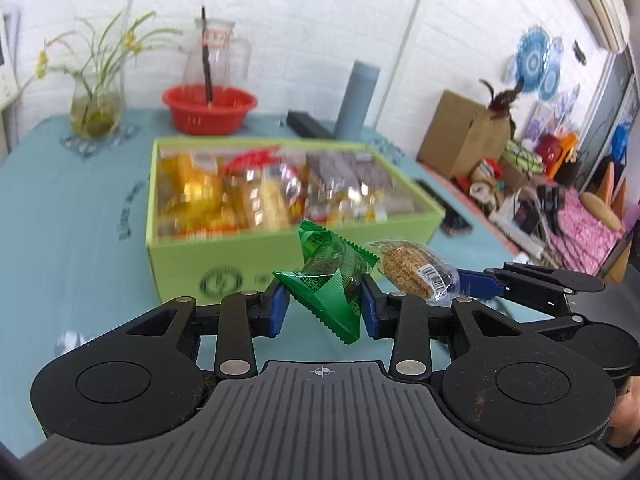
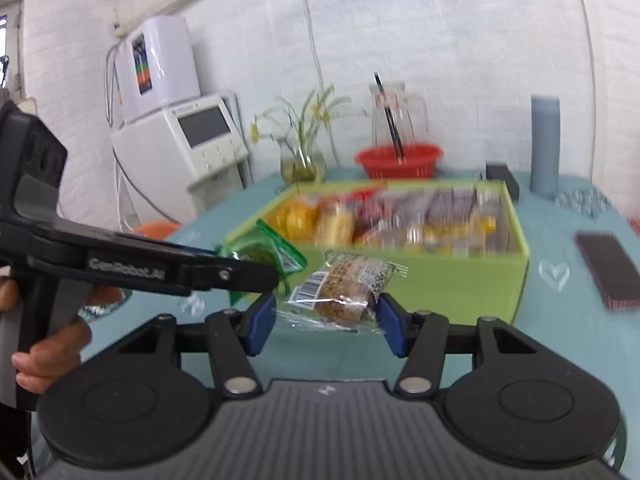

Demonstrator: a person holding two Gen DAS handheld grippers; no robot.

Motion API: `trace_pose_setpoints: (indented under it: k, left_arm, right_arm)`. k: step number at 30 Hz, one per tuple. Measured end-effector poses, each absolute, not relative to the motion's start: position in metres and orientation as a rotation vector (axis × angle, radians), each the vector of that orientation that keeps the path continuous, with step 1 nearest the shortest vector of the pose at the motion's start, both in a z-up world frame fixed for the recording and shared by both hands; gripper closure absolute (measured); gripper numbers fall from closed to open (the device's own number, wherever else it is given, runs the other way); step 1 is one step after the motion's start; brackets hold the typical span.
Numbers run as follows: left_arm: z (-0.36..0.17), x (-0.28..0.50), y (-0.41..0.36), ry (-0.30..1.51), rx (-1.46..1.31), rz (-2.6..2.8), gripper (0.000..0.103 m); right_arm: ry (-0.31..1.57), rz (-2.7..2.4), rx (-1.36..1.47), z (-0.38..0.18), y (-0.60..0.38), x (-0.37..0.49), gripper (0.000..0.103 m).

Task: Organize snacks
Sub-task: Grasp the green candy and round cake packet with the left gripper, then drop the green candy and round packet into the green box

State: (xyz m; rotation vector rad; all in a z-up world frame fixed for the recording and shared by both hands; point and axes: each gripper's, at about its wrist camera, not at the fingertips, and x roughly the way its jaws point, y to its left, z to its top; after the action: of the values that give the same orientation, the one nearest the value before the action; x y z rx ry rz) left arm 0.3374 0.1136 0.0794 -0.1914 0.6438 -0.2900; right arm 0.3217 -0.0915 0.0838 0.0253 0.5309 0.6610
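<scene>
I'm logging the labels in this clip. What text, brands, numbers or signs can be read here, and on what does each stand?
"GenRobot.AI": on the side of the left gripper, seen from the right wrist.
Barcode and print on the clear sesame snack packet: too small to read.
Round logo on the green box: blurred.
Print on the green snack packet: unreadable.
Lettering on the teal tablecloth: blurred.
Red label on the glass pitcher: blurred.

White brick walls surround a teal-covered table, a wall-mounted air conditioner overhead.
</scene>
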Motion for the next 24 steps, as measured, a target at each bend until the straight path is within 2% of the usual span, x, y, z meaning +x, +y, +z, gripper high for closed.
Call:
trace_pose_setpoints:
  k: [4, 7, 8, 9, 10, 12, 13, 15, 20, 24]
  left_arm:
    - [0.101, 0.376, 0.112, 0.601, -0.199, -0.263, 0.087]
    - [0.102, 0.414, 0.109, 0.606, -0.201, -0.233, 0.084]
    - [0.099, 0.425, 0.109, 0.611, -0.194, -0.212, 0.078]
    - [0.094, 0.433, 0.11, 0.624, -0.193, -0.189, 0.064]
    - [0.091, 0.436, 0.112, 0.635, -0.198, -0.173, 0.058]
    - [0.084, 0.428, 0.12, 0.615, -0.217, -0.194, 0.049]
    - [0.083, 0.422, 0.123, 0.6, -0.221, -0.204, 0.047]
    - [0.082, 0.412, 0.126, 0.579, -0.22, -0.198, 0.038]
    - [0.075, 0.389, 0.122, 0.6, -0.216, -0.217, 0.038]
    - [0.066, 0.361, 0.112, 0.621, -0.211, -0.231, 0.032]
  right_arm:
    - [0.477, 0.627, -0.034, 0.104, -0.073, 0.362, 0.046]
    - [0.498, 0.578, -0.073, 0.099, -0.06, 0.404, 0.038]
    - [0.517, 0.563, -0.081, 0.095, -0.057, 0.416, 0.031]
    - [0.536, 0.549, -0.089, 0.09, -0.056, 0.424, 0.029]
    - [0.54, 0.539, -0.093, 0.087, -0.057, 0.426, 0.027]
    - [0.512, 0.546, -0.082, 0.085, -0.064, 0.417, 0.015]
    - [0.493, 0.549, -0.072, 0.085, -0.068, 0.41, 0.003]
    - [0.466, 0.547, -0.072, 0.086, -0.073, 0.396, 0.002]
    - [0.473, 0.557, -0.086, 0.08, -0.079, 0.363, 0.002]
    - [0.507, 0.559, -0.096, 0.072, -0.083, 0.339, 0.001]
